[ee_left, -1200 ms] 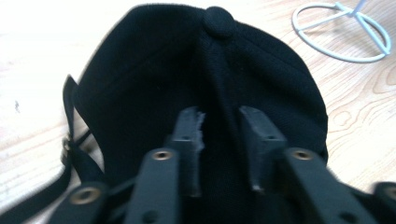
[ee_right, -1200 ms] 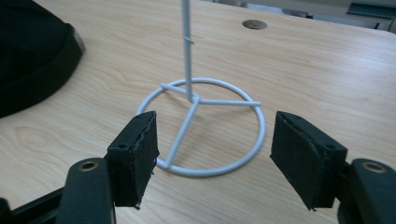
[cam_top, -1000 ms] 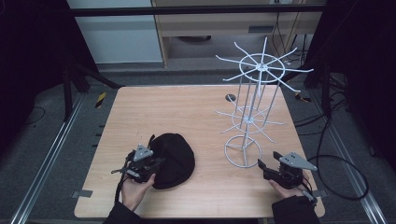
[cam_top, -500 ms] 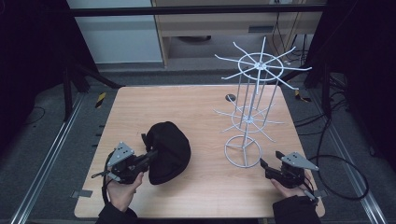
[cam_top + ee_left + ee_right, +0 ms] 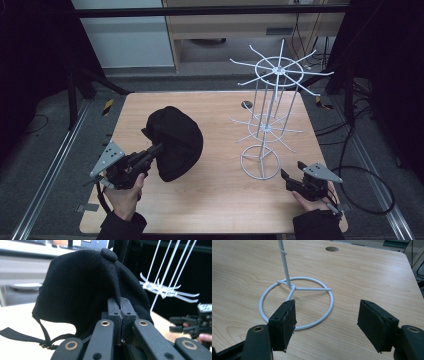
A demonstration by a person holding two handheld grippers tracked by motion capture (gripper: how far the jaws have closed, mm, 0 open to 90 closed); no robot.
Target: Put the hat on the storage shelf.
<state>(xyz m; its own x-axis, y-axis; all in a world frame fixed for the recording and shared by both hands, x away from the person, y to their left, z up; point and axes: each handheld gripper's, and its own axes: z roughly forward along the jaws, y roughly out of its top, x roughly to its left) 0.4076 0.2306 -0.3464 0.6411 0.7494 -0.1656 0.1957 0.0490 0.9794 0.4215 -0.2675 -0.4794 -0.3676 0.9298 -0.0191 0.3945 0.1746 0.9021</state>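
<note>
The left hand-held gripper (image 5: 156, 148), clamping the black cap (image 5: 175, 141), is drawing back toward the surface's (image 5: 220, 200) left edge and lifting the cap, tipping it up off the wood.

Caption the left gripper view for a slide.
Left gripper clamped on a black cap, white wire rack behind.

A light wooden desk (image 5: 220, 200) stands on a grey floor (image 5: 50, 140). Beyond its far edge sits a beige cabinet (image 5: 225, 30). Surroundings are dark.
</note>
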